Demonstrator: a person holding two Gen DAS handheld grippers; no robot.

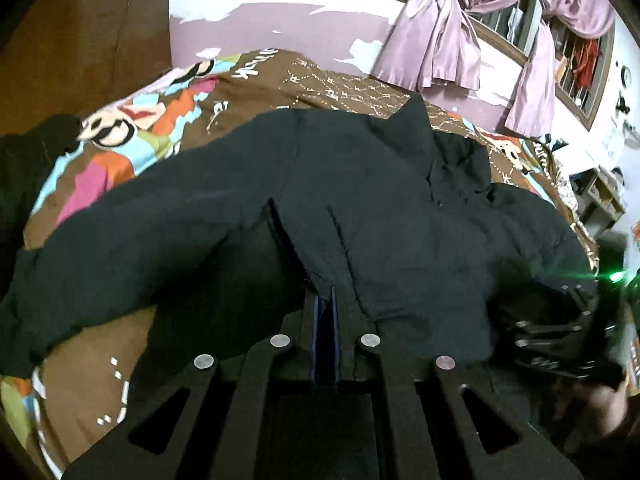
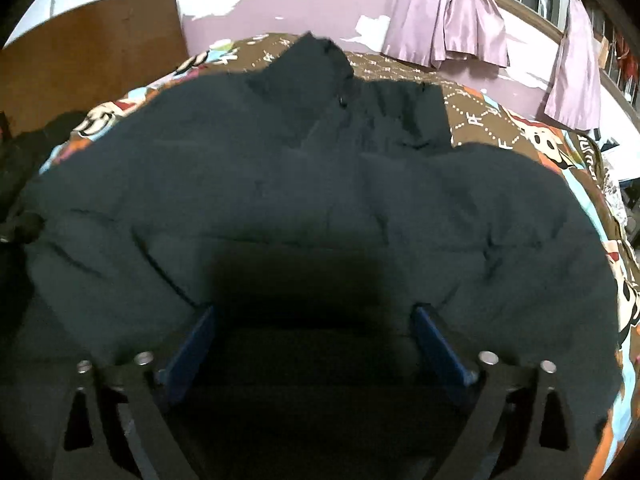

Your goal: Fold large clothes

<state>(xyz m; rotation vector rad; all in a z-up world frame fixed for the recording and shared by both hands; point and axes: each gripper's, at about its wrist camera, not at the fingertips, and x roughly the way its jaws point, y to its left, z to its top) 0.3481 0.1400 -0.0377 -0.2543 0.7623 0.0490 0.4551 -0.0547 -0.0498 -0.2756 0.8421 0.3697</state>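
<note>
A large black padded jacket (image 1: 360, 200) lies spread on a bed, collar toward the far wall. In the left wrist view my left gripper (image 1: 325, 304) is shut on a fold of the jacket's near edge, with the cloth pinched between the blue pads and a sleeve trailing to the left. My right gripper shows at the right edge (image 1: 560, 340). In the right wrist view the jacket (image 2: 320, 184) fills the frame. My right gripper (image 2: 314, 316) is open, its blue pads (image 2: 192, 344) wide apart just over the jacket's body, holding nothing.
The bed has a brown cartoon-print cover (image 1: 280, 76). A wooden headboard (image 1: 80, 40) stands at the back left. Purple curtains (image 1: 440, 40) hang at a barred window on the right. A dark garment (image 1: 24, 160) lies at the bed's left edge. Shelves (image 1: 600, 196) stand far right.
</note>
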